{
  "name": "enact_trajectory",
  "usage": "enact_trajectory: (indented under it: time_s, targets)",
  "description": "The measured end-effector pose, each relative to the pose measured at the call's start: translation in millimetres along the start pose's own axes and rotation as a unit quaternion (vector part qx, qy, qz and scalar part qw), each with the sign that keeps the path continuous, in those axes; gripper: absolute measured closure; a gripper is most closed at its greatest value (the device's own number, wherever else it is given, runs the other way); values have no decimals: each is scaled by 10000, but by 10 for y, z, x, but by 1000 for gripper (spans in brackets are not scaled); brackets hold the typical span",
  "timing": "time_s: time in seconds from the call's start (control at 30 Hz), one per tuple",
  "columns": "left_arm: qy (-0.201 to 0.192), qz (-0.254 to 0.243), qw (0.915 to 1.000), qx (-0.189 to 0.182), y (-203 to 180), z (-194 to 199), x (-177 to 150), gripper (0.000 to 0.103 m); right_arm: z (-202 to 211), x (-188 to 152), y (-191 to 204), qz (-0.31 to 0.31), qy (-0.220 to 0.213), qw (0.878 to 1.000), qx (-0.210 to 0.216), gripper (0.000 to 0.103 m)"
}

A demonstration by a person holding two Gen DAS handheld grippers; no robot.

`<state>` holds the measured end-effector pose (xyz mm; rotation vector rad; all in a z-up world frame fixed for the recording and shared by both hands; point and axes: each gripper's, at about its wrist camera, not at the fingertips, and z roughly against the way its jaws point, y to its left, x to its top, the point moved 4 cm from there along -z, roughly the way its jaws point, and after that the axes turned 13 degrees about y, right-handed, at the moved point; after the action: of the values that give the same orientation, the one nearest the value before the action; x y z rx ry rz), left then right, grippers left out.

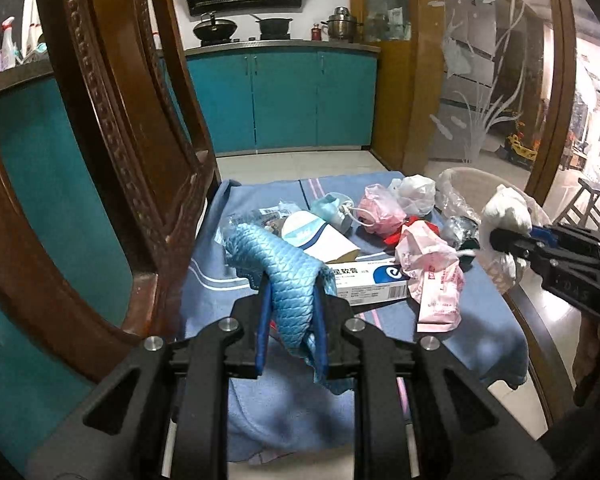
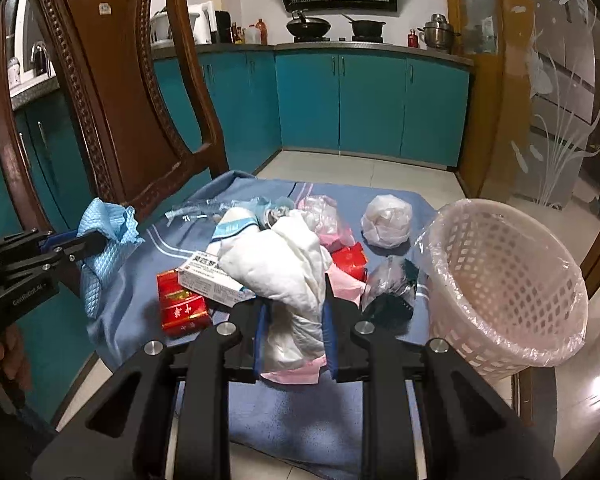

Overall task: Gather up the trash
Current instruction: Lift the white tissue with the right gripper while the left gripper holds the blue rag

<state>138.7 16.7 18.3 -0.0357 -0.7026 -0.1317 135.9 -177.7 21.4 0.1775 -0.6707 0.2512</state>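
My left gripper (image 1: 292, 300) is shut on a light blue quilted cloth (image 1: 283, 276), held above the blue-covered table; it also shows in the right wrist view (image 2: 103, 236). My right gripper (image 2: 293, 312) is shut on a crumpled white tissue wad (image 2: 283, 264), seen in the left wrist view (image 1: 506, 210) near the basket. A white plastic basket (image 2: 508, 288) lined with a clear bag stands at the table's right. Trash lies on the table: a white medicine box (image 1: 374, 282), pink wrappers (image 1: 436, 276), a red cigarette pack (image 2: 181, 306), a white bag ball (image 2: 386, 220), a dark foil wrapper (image 2: 390, 290).
A carved wooden chair (image 2: 111, 92) stands at the table's left far side. Teal kitchen cabinets (image 2: 372, 104) with pots on the counter lie behind. A frosted glass door (image 2: 560, 92) is at the right. The blue cloth (image 1: 203, 304) covers the table.
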Motion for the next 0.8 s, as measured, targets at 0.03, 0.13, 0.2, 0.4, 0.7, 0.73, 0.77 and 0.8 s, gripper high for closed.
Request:
enact_trajectory:
  time_s: [0.03, 0.13, 0.2, 0.4, 0.7, 0.73, 0.77, 0.8]
  targets:
    - [0, 33, 10000, -28, -2, -28, -8, 84, -12, 3, 4, -1, 9, 10000, 1, 80]
    - [88, 123, 9999, 0, 2, -174, -22, 84, -27, -5, 55, 38, 10, 10000, 35, 80]
    - [193, 191, 9996, -106, 0, -261, -27, 84, -31, -3, 77, 52, 2, 10000, 37, 80]
    - [319, 135, 9993, -149, -57, -351, -2, 84, -92, 5, 95, -4, -65, 10000, 67, 80]
    - [101, -38, 9998, -183, -196, -225, 96, 84, -170, 32, -46, -178, -80, 9998, -41, 80]
    - [81, -60, 9998, -198, -208, -208, 91, 84, -162, 49, -59, -200, -111, 9997, -29, 80]
    - [62, -92, 9997, -207, -219, -199, 85, 84, -159, 58, -56, -200, -135, 9997, -40, 80]
    - [30, -115, 9997, -223, -223, -195, 78, 84, -161, 64, -55, -195, -147, 9997, -61, 80]
